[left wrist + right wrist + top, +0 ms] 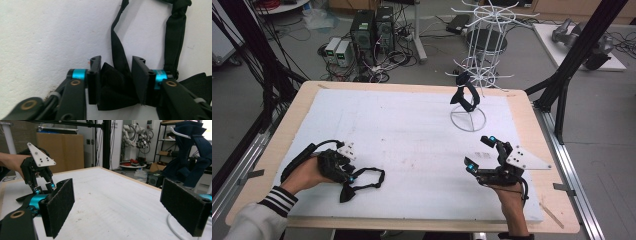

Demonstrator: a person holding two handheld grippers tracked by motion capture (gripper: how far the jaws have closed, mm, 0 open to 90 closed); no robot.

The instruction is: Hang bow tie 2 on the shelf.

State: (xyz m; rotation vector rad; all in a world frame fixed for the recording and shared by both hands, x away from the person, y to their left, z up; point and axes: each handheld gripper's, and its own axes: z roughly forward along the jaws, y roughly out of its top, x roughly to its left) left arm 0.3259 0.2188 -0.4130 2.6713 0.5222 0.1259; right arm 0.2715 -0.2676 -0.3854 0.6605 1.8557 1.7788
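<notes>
- A black bow tie [117,87] is being squeezed between the two jaws of the left gripper [116,75], low down on the white mat [412,135].
- The bow part is being pinched from both sides, with the pads [94,80] pressing on the cloth. The jaws are being held only part way open, because the cloth is filling the gap.
- The bow tie's thin strap [371,179] is being left lying in a loop on the mat, just beside the left gripper [343,167].
- The right gripper [482,152] is being held wide open near the right side of the mat. Nothing is being held or touched by its pads [60,205].
- Another dark bow tie [466,95] is being held up by a hook of the white wire rack [484,50] at the far end of the mat, well apart from both grippers.
</notes>
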